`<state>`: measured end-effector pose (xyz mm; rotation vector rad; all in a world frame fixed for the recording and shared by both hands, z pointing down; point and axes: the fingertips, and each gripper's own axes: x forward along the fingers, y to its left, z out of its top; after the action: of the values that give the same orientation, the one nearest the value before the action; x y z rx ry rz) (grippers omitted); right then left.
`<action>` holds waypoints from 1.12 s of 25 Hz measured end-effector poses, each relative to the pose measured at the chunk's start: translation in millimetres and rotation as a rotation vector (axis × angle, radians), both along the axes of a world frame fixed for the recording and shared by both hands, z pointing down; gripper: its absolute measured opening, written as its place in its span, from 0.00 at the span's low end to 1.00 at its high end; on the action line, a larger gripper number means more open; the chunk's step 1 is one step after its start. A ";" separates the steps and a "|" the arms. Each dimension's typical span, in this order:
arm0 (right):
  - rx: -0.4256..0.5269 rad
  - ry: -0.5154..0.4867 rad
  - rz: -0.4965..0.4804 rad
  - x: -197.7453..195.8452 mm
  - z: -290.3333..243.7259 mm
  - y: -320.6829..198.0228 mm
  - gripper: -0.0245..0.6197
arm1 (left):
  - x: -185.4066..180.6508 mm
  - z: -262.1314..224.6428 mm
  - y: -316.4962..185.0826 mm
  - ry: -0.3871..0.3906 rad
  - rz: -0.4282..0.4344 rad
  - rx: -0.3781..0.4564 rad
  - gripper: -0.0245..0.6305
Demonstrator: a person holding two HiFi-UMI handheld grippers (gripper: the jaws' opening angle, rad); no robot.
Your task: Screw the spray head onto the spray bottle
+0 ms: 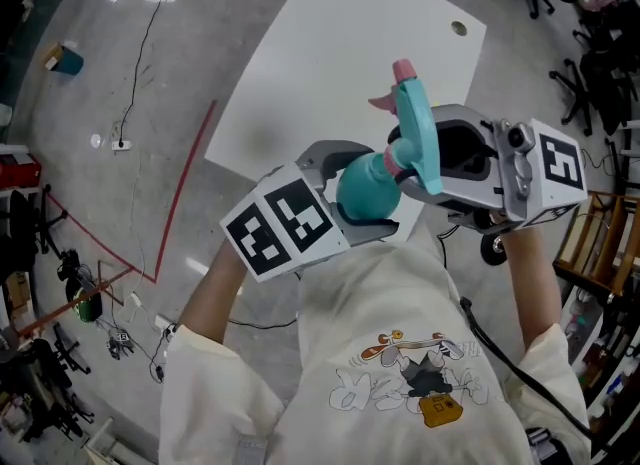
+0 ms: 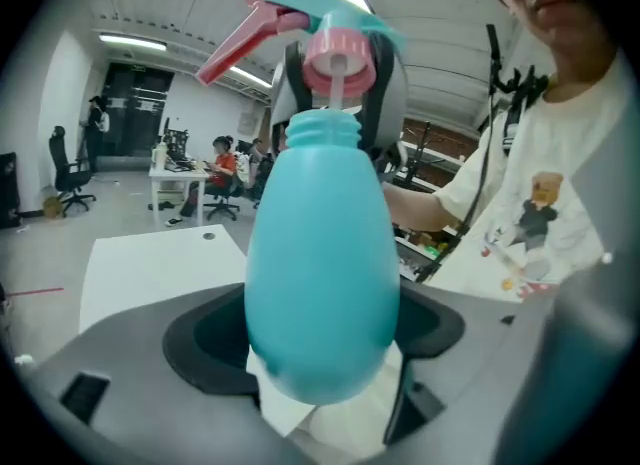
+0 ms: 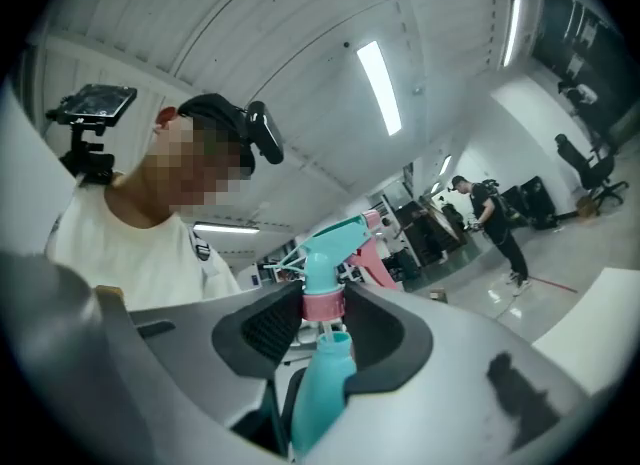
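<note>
Left gripper [image 2: 322,373] jaws clamped the spray bottle [image 2: 320,253] steady between them, while right gripper [image 3: 322,325] jaws pinched the spray head [image 3: 328,243] collar, unseated above the neck, ready for twisting.

"Anything on the white tabletop [image 1: 330,63]?"
"A round cable hole [image 1: 458,27] near its far right corner."
"And the floor?"
"A red tape line [image 1: 185,188] just off the tabletop's left edge. Further left, a black cable [image 1: 140,53] reaches a power strip [image 1: 121,145], beyond it a teal box [image 1: 66,59]."
</note>
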<state>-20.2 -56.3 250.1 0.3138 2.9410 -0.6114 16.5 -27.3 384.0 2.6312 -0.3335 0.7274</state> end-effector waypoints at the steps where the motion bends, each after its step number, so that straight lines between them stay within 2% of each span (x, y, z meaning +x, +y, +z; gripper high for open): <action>1: 0.004 -0.013 -0.037 0.2 -4.8 5.0 0.25 | -0.1 -8.3 5.0 0.000 0.041 -0.009 0.66; 5: 0.062 -0.017 -0.164 -5.7 -11.8 31.4 0.25 | -4.1 -24.7 26.8 -0.025 0.155 -0.019 0.66; 12: 0.104 -0.039 -0.312 4.9 -27.3 48.5 0.25 | 3.0 -42.8 50.7 -0.032 0.357 -0.010 0.66; 17: 0.116 -0.061 -0.369 11.6 -35.1 57.9 0.25 | 11.9 -55.7 62.1 -0.004 0.462 -0.040 0.66; 22: 0.122 -0.075 -0.407 13.2 -43.8 55.1 0.25 | 13.3 -69.3 58.6 0.041 0.473 -0.046 0.66; 28: 0.140 -0.066 -0.369 18.1 -41.4 48.6 0.25 | 19.2 -65.8 46.8 0.021 0.384 -0.019 0.66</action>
<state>-2.1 -7.7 208.8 0.8866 2.8849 -0.4213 35.7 19.5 318.2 2.7118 0.1920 0.8133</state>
